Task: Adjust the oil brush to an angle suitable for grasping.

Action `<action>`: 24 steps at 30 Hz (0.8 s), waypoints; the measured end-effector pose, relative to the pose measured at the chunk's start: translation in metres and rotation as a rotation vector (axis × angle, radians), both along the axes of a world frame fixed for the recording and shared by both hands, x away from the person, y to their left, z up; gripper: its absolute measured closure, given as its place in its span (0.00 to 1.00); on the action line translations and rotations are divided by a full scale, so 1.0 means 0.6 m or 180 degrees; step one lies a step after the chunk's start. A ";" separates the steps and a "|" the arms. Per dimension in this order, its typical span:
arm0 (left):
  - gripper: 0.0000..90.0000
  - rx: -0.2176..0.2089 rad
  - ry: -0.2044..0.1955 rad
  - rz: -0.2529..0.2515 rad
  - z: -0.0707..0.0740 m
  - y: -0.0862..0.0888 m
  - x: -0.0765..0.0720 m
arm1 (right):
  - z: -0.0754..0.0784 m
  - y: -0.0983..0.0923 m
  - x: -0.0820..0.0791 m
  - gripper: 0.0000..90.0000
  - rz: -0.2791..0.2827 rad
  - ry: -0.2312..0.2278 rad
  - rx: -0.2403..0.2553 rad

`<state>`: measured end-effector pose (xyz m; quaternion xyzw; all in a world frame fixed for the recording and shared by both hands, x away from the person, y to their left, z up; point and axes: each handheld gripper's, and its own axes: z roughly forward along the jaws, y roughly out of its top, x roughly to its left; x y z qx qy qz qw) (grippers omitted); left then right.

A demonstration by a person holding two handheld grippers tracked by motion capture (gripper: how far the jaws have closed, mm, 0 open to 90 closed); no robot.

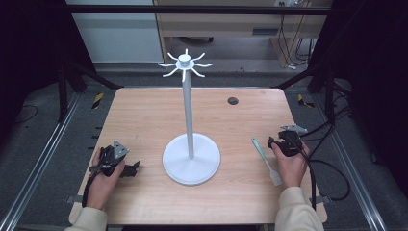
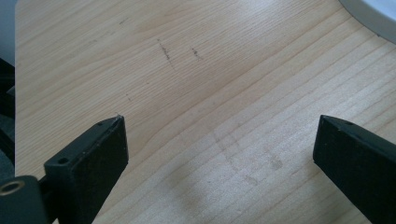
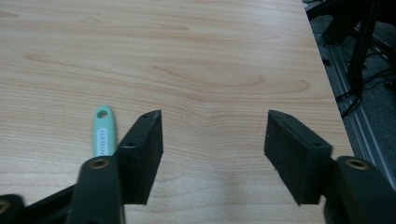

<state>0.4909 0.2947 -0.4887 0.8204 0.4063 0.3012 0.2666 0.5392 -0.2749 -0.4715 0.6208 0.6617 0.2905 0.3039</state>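
My left gripper (image 1: pixel 126 168) rests low over the table (image 1: pixel 144 110), jaws spread wide with nothing but bare wood grain between them; the white stand's round base (image 1: pixel 191 159) sits just off to its right, its edge (image 2: pixel 373 14) catching the corner of the left gripper view. Past that stand, whose pole ends in a ring of hooks (image 1: pixel 184 65), lies the spatula (image 1: pixel 266 161): mint handle pointing away from me, white blade toward me, just to the left of my right gripper (image 1: pixel 279 143). In the right gripper view the handle's eyelet end (image 3: pixel 103 130) sits outside my left jaw, not between the two. That gripper is released too, jaws parted over bare table.

To do the pickup well, I judge I should shift the right gripper left until the handle lies centred between the jaws, then close across its narrow width, leaving the eyelet free for a hook.

The table is pale wood, lightly scuffed, with a dark cable hole (image 1: pixel 233 100) at the far side. Black frame rails and loose cables ring it.
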 end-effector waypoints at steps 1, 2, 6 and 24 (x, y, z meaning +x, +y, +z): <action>0.03 -0.0003 -0.0003 0.0001 0.000 0.000 0.000 | -0.002 -0.001 0.002 0.47 0.0013 0.0012 -0.0035; 0.03 -0.0006 -0.0007 0.0001 0.000 0.000 0.000 | -0.004 -0.001 0.004 0.49 0.0025 0.0020 -0.0052; 0.03 -0.0011 0.0003 -0.0002 0.000 -0.001 0.000 | -0.006 0.001 0.005 0.64 0.0146 0.0037 -0.0092; 0.03 -0.0004 -0.0014 -0.0009 0.001 0.000 0.000 | -0.021 0.039 0.001 1.00 0.0852 0.0436 -0.0072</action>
